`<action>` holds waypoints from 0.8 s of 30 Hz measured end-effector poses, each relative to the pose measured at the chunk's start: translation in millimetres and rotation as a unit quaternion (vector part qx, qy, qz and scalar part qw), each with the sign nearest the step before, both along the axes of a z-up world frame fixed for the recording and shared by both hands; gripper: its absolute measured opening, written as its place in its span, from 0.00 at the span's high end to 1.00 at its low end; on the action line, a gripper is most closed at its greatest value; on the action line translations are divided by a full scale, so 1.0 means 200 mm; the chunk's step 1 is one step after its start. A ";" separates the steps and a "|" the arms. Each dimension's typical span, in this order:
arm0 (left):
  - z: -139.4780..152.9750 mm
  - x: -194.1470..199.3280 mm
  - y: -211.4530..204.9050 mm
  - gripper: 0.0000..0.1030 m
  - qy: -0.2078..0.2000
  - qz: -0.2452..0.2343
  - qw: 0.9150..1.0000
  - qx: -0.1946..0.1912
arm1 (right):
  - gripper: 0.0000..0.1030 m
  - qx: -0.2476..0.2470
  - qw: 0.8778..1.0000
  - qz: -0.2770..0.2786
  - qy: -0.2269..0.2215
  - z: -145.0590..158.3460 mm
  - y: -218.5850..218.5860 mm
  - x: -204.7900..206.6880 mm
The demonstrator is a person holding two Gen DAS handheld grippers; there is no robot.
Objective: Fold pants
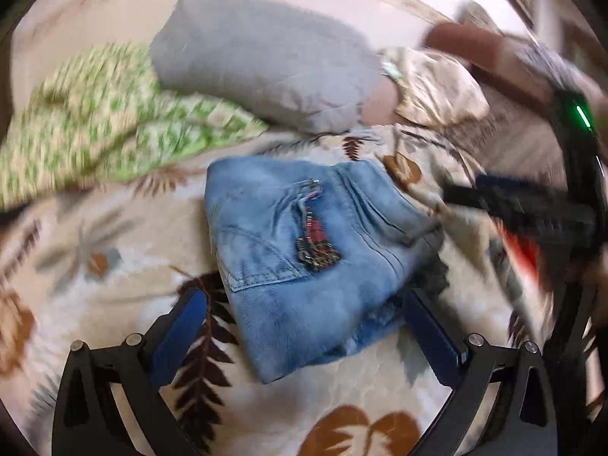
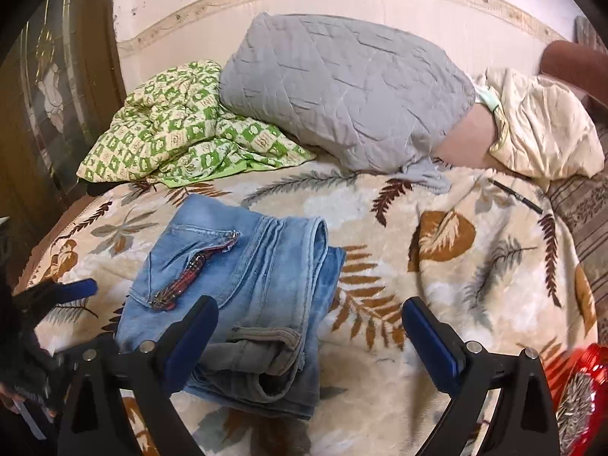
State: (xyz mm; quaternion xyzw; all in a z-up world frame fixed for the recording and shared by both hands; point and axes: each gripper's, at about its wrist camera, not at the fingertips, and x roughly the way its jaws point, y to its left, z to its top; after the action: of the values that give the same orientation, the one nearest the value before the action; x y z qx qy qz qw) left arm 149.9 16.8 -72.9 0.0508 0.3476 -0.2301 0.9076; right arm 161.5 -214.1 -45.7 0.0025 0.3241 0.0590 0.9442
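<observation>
Blue denim pants (image 2: 243,285) folded on leaf-print blanket (image 2: 456,266); embroidered patch (image 2: 182,281) illegible; both hand-held grippers (image 1: 304,326) (image 2: 309,338) wide, empty.

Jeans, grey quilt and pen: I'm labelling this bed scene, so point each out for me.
jeans (image 2: 243,285), right wrist view, on the folded denim's top layer.
grey quilt (image 2: 342,91), right wrist view, on its quilted middle.
pen (image 2: 516,196), right wrist view, on its dark barrel.

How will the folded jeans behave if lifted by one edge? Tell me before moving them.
The folded jeans would likely flop and unfold, since their layers lie loose and uneven. Thick denim looks fairly heavy. The fuzzy blanket probably resists sliding.
</observation>
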 end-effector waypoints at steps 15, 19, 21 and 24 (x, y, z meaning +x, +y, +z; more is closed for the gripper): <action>-0.17 0.00 -0.17 0.01 -0.131 -0.095 0.962 0.219 | 0.04 0.113 0.982 0.044 0.146 -0.10 -0.03 0.57; -0.19 -0.01 -0.20 0.18 -0.122 -0.121 0.961 0.217 | 0.64 0.094 0.981 0.041 0.167 -0.20 0.03 0.64; -0.21 -0.02 -0.22 0.47 -0.102 -0.148 0.961 0.211 | 0.74 0.082 0.980 0.052 0.172 -0.24 0.06 0.65; -0.23 -0.07 -0.26 0.63 -0.106 -0.164 0.955 0.223 | 0.91 0.035 0.983 0.075 0.162 -0.27 0.11 0.61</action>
State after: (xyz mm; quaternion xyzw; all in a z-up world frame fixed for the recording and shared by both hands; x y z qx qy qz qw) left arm 135.3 -34.8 -119.2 0.3324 0.2790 -0.2855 0.8545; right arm 283.1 -192.3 -99.1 0.0208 0.4697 0.1393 0.8715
